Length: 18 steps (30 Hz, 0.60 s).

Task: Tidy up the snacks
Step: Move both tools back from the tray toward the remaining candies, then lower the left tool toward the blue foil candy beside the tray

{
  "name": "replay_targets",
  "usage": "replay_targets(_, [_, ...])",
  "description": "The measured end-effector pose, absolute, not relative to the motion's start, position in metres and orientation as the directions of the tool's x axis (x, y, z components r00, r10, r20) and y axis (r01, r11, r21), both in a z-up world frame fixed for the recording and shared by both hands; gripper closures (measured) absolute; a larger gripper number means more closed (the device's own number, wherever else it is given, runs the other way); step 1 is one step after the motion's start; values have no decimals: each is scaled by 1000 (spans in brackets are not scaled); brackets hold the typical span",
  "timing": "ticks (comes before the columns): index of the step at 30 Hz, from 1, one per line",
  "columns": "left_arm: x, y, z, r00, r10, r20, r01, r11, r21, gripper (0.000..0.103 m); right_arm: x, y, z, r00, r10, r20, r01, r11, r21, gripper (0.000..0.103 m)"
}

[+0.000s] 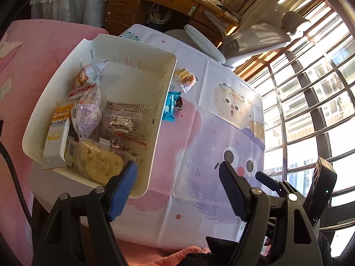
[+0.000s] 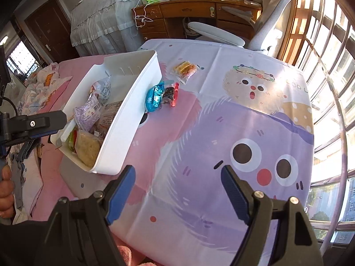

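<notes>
A white bin (image 1: 135, 52) stands at the table's left edge. It holds several wrapped snacks, among them an oat bar (image 1: 58, 133), a purple-printed packet (image 1: 87, 113) and a yellow cake (image 1: 99, 161). Beside the bin's right wall (image 2: 124, 133) three snacks lie on the cloth: a blue packet (image 2: 155, 98), a dark sweet in a red-ended wrapper (image 2: 171, 94) and a clear packet of yellow biscuits (image 2: 185, 69). My left gripper (image 1: 178, 165) hangs open over the bin's near corner, nothing between its pads. Over the purple cartoon print my right gripper (image 2: 177, 169) is open and holds nothing.
A cartoon-printed cloth (image 2: 221, 133) covers the table. A pink bed (image 1: 44, 44) lies to the left, a grey office chair (image 2: 217, 35) and a wooden desk (image 2: 188, 11) behind, and barred windows (image 2: 328, 88) to the right. A hand (image 2: 5, 197) grips the left tool's handle.
</notes>
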<state>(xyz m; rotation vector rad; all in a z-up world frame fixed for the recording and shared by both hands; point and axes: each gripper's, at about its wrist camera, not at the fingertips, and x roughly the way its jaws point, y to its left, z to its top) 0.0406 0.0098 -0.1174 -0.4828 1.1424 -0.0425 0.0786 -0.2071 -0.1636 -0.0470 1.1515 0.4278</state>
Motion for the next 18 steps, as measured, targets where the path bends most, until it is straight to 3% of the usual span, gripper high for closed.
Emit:
replay_targets(11, [50,-50,-114,517,-188,-835,-375,827,-419,28,118,-257,-172,305,357,-883,-382,895,230,23])
replay_targets(18, [78,-61,-138,506,-151,-849,-528,725,-443,28,159,-265,-171,316,360,-878,-363,901,238,23])
